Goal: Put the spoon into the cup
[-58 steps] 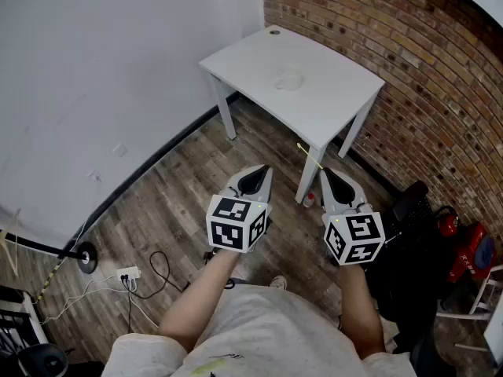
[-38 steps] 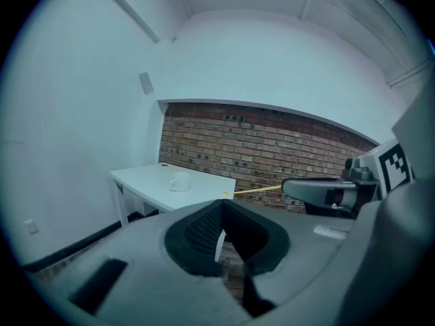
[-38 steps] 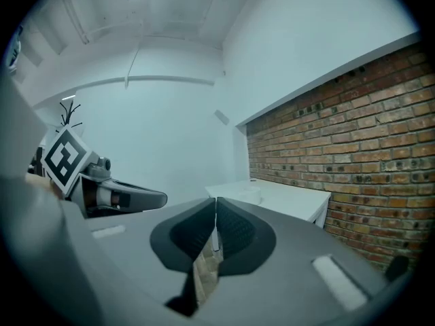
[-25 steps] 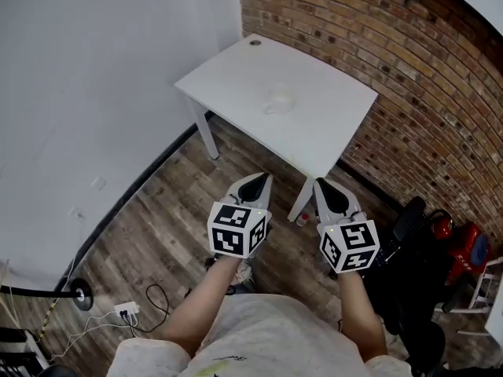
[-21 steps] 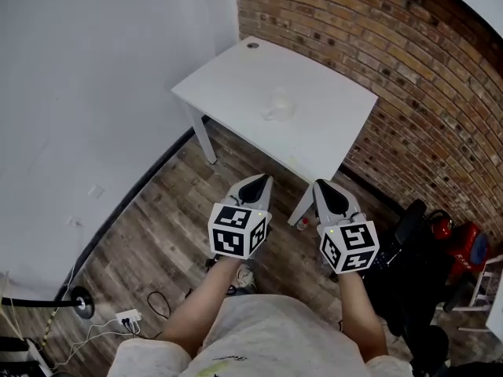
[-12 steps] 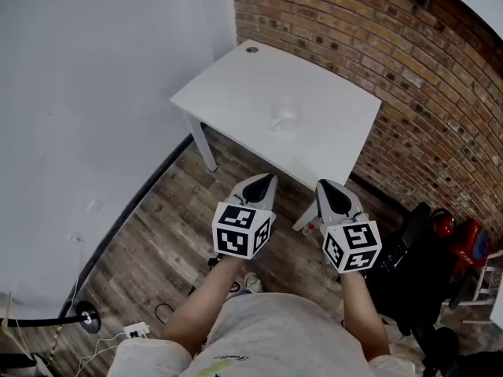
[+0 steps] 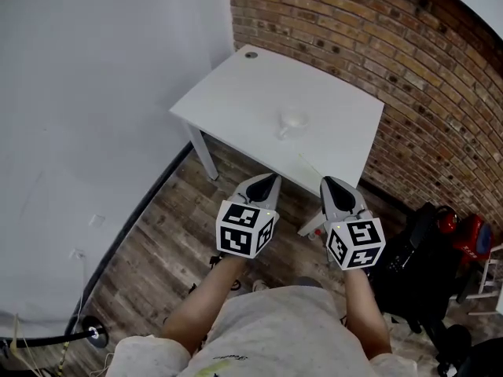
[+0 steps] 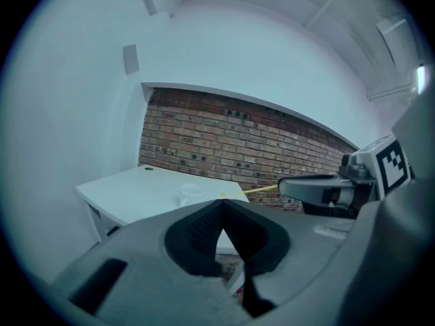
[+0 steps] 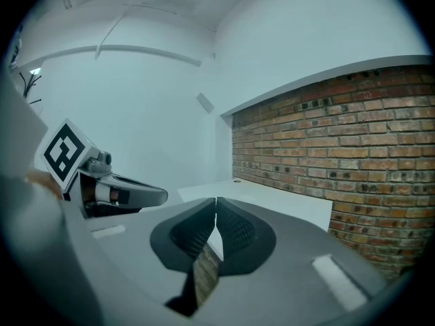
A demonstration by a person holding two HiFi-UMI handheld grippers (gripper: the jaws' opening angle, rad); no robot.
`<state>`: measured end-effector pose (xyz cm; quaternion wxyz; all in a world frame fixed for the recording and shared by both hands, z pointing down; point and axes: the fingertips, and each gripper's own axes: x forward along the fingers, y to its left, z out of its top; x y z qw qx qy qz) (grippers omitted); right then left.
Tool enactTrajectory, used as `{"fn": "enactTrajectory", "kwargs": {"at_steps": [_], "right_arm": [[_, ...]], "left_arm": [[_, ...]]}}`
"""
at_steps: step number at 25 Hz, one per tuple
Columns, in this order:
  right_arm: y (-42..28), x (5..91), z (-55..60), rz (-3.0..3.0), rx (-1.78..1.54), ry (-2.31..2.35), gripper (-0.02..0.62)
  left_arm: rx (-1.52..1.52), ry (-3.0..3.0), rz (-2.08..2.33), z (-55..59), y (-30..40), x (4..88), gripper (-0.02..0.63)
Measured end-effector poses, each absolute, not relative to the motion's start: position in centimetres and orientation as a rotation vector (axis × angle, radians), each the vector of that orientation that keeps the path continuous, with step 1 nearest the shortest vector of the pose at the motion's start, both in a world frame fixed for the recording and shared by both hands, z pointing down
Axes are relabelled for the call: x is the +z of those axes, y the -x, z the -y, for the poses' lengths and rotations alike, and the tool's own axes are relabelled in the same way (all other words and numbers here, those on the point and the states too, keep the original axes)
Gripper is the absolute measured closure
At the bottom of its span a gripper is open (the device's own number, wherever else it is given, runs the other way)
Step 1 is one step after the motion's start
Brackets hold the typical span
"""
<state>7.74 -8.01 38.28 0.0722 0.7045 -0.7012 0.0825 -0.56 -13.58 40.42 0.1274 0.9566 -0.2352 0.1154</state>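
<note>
head view: my right claw [image 7: 328,181] pinches the thin spoon [image 7: 309,165], left claw [image 7: 271,177] pressed together empty; wobble could topple the cup [image 7: 292,122] in the middle of the table [image 7: 236,93].

I see a white table [image 7: 236,104] standing on the wood floor [image 7: 157,234]. A cup [image 7: 293,122] sits near its middle, and a small dark cap [image 7: 250,54] at eleven o'clock.

Both handheld units match on my feed. The left gripper [image 7: 269,179] and right gripper [image 7: 328,182] have pale grey shells tapering to pointed jaws, with black ribbed lining inside the jaw mouth. Each carries a white cube with black square markers at the rear: left cube [image 7: 244,228], right cube [image 7: 355,243]. The person wears a light grey short-sleeved shirt [image 7: 267,336].
</note>
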Motion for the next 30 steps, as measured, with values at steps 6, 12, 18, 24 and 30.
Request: {"fn": "enactTrajectory", "kwargs": {"at_steps": [6, 12, 18, 24, 30], "right_arm": [[-8.5, 38.3, 9.7, 2.088, 0.247, -2.144, 0.58], [-9.5, 39.1, 11.6, 2.082, 0.252, -2.146, 0.58], [-11.3, 39.8, 15.1, 2.101, 0.252, -2.121, 0.58], [-14.0, 40.7, 19.0, 2.112, 0.278, -2.074, 0.58], [-16.4, 41.6, 22.1, 2.126, 0.315, -2.029, 0.58]], "left_arm": [[0.346, -2.789, 0.66, 15.0, 0.1, 40.9, 0.618], [0.361, -2.78, 0.669, 16.7, -0.3, 41.9, 0.618], [0.365, -2.768, 0.708, 20.1, -1.8, 42.6, 0.618], [0.385, -2.748, 0.736, 23.9, -4.6, 43.1, 0.618], [0.382, -2.728, 0.764, 27.0, -7.4, 43.2, 0.618]]}}
